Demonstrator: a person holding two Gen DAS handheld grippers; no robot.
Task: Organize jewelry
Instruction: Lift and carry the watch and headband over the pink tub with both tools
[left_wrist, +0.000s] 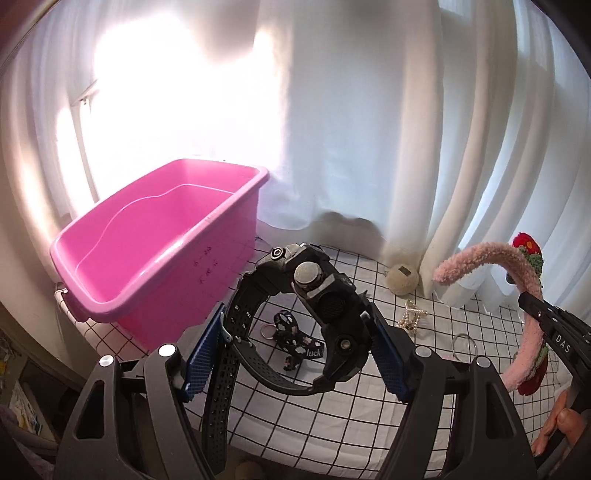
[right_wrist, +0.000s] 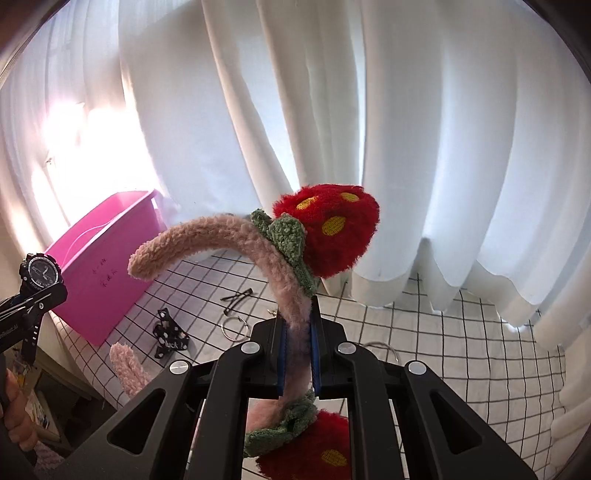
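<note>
While both tools are raised above the table (left_wrist: 332, 424): each carries one item.
Left tool (left_wrist: 295, 354): jaws set wide, blue pads pressing a black watch (left_wrist: 317, 295) by its strap and case; dial faces away in the left wrist view.
Right tool (right_wrist: 298, 354): jaws clamped tight on a pink fuzzy headband (right_wrist: 236, 236), whose band arcs up toward 11 o'clock.
Headband ornaments: red plush strawberry (right_wrist: 328, 229) with green leaves at 12 o'clock of the right tool; a second one below the pads.
Pink bin (left_wrist: 155, 251): stands on the table at 10 o'clock of the left tool, before white curtains (right_wrist: 406, 147).
Table items: black printed strap (left_wrist: 295, 339), pearl clip (left_wrist: 410, 317), metal ring (right_wrist: 234, 326), black hairpins (right_wrist: 238, 295), beige ball (left_wrist: 402, 277), all lying on the grid-patterned cloth.
</note>
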